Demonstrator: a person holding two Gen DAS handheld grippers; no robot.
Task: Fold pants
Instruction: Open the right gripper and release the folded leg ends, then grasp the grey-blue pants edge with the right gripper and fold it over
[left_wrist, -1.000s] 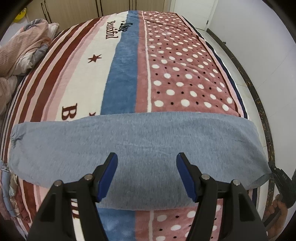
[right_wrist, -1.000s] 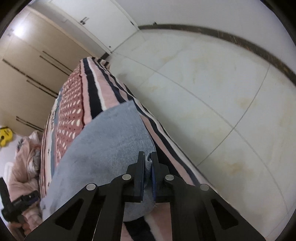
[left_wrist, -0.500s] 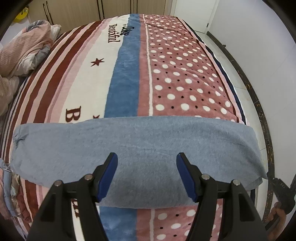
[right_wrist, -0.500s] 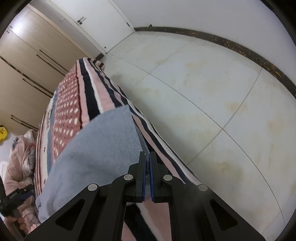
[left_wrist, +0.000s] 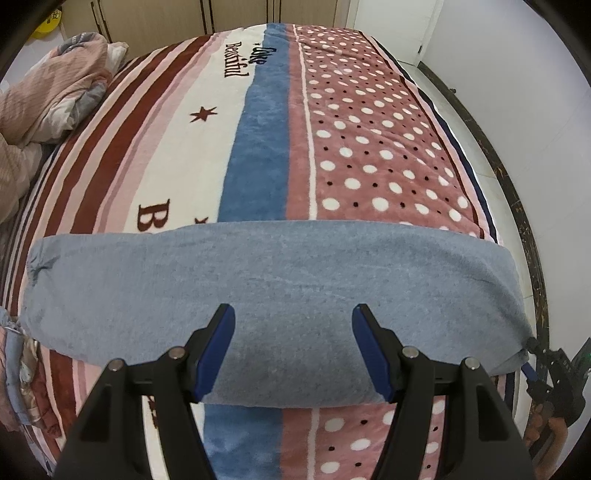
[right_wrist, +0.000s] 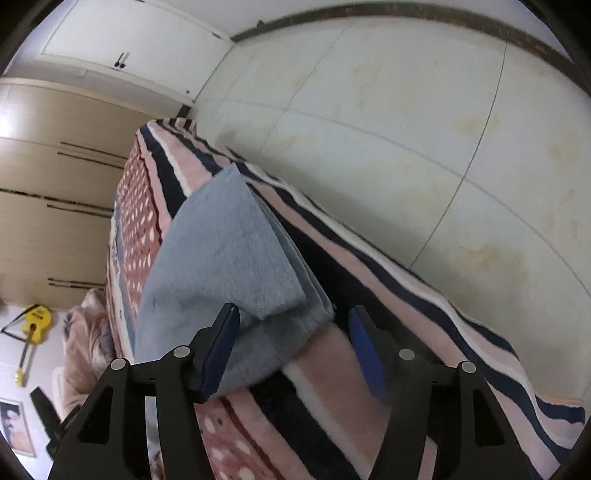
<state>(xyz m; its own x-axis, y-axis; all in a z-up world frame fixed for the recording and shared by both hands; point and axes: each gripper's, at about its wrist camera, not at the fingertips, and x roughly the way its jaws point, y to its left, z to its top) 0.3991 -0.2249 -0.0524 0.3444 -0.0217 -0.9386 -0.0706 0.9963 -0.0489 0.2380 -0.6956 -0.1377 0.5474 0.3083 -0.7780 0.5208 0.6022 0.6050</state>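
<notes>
Grey-blue pants (left_wrist: 273, 284) lie folded lengthwise as one long band across the near part of the bed. My left gripper (left_wrist: 293, 349) is open and empty, its blue pads hovering over the band's near edge at mid-length. My right gripper (right_wrist: 291, 345) is open at the band's right end (right_wrist: 229, 258), where the layered leg hems rest on the bed's side edge. The hem corner lies between its pads, not held. The right gripper also shows in the left wrist view (left_wrist: 546, 365) at the right end.
The bed carries a striped and polka-dot blanket (left_wrist: 369, 147). A crumpled pink quilt (left_wrist: 48, 99) lies at the far left. Tiled floor (right_wrist: 424, 147) runs along the bed's right side. Wardrobes (right_wrist: 44, 184) stand behind, with a yellow guitar (right_wrist: 35, 325) on the floor.
My right gripper was shut on the pants' hem end and has opened, leaving the hem lying on the bed edge. The left gripper stayed open over the band.
</notes>
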